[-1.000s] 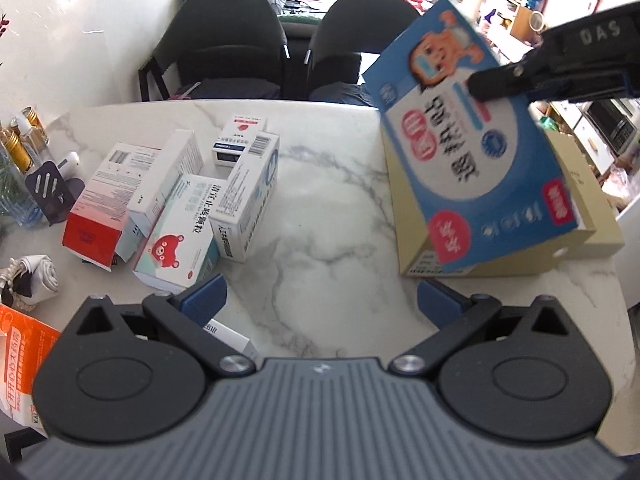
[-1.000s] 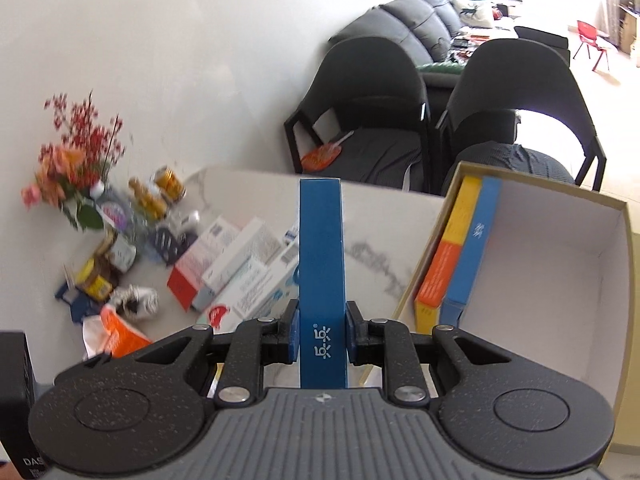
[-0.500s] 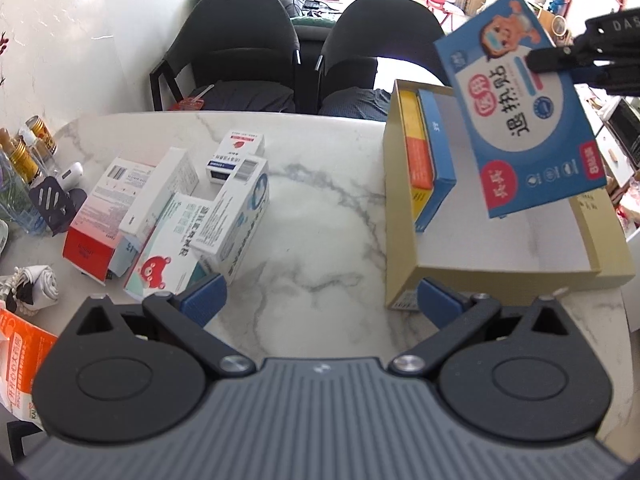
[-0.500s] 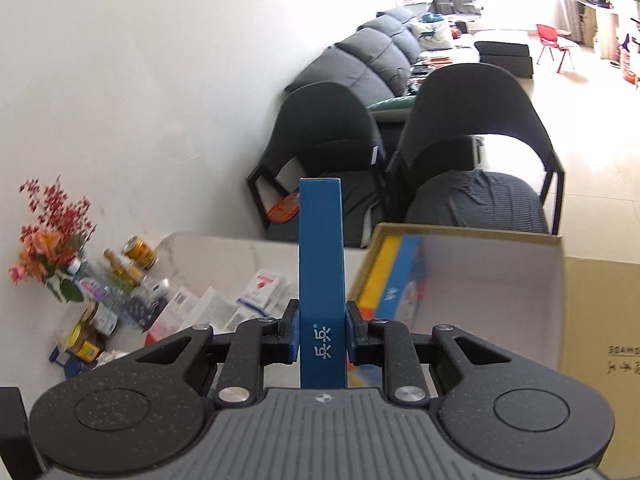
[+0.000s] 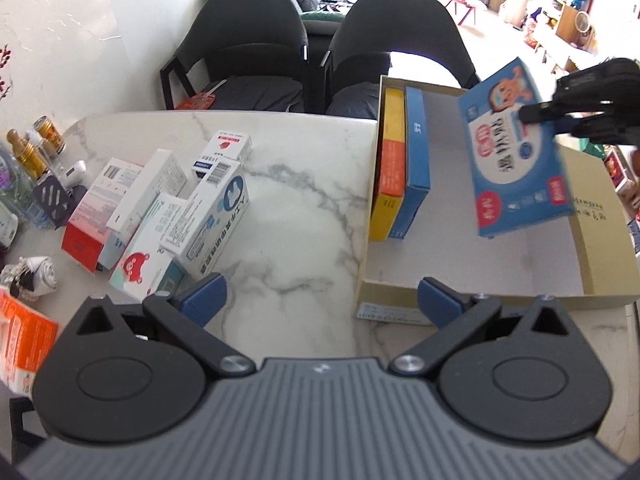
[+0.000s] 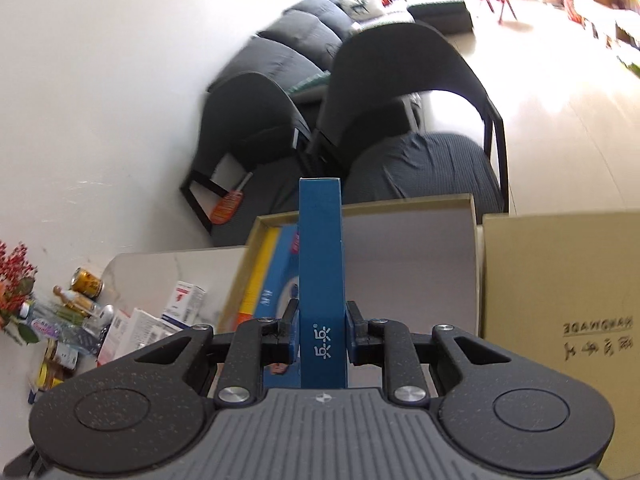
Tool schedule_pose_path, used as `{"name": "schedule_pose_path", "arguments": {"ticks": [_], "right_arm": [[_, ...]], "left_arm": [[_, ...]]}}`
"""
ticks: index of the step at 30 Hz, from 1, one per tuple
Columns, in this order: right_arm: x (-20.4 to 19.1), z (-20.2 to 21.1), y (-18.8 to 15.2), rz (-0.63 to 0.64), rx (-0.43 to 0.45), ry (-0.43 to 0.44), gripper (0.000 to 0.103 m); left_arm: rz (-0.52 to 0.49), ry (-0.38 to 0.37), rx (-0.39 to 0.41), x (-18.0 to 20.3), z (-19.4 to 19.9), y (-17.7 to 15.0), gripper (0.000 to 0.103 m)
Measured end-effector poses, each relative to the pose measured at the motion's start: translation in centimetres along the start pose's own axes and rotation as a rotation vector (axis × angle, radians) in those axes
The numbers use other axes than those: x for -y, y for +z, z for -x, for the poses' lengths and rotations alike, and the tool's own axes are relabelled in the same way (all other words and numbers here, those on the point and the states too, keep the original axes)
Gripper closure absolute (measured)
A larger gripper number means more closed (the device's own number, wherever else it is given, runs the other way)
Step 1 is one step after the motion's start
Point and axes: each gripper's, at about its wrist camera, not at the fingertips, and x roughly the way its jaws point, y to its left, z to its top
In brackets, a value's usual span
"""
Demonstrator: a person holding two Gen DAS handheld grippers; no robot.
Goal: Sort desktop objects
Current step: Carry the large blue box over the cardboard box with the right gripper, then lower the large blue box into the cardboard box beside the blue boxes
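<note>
Blue box (image 5: 516, 152) with a cartoon bear on its face, tilted in the air above the open cardboard box (image 5: 472, 292) at the right of the marble table (image 5: 296, 200); clamped edge-on in the right gripper (image 6: 322, 338), jaws pressed on both sides. Inside, against the left wall, a yellow-orange box (image 5: 390, 168) and a blue box on edge (image 5: 416, 160), touching. Left gripper (image 5: 320, 296) low at the near edge, jaws spread wide, gripping nothing. Pile of medicine boxes (image 5: 168, 216) at left, small bottles (image 5: 36, 148) beyond
</note>
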Motion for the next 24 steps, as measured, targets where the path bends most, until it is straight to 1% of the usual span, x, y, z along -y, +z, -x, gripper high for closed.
{"name": "schedule_pose_path", "arguments": {"ticks": [3, 6, 9, 13, 17, 20, 24], "right_arm": [[0.4, -1.6, -0.5, -0.040, -0.019, -0.011, 0.079], [0.8, -3.3, -1.0, -0.079, -0.039, -0.022, 0.079], [1.2, -4.9, -1.6, -0.119, -0.058, -0.033, 0.079], [-0.7, -6.3, -1.6, -0.136, -0.050, -0.078, 0.079], [-1.8, -7.2, -1.9, -0.173, -0.036, -0.127, 0.079], [-2.8, -8.0, -1.8, -0.186, -0.024, -0.152, 0.079], [-4.3, -10.1, -0.7, -0.162, -0.003, -0.202, 0.079]], "left_arm": [[-0.006, 0.010, -0.005, 0.1, 0.6, -0.8, 0.000], [0.000, 0.012, -0.020, -0.6, 0.5, -1.4, 0.000], [0.014, -0.016, -0.025, -2.1, -0.2, -1.4, 0.000], [0.006, -0.074, -0.022, -4.5, -1.6, -0.2, 0.000], [-0.058, -0.134, 0.006, -6.4, -2.1, 1.4, 0.000], [-0.092, -0.149, 0.022, -8.1, -2.4, 2.3, 0.000], [-0.086, -0.161, 0.031, -10.9, -2.5, 2.9, 0.000]]}}
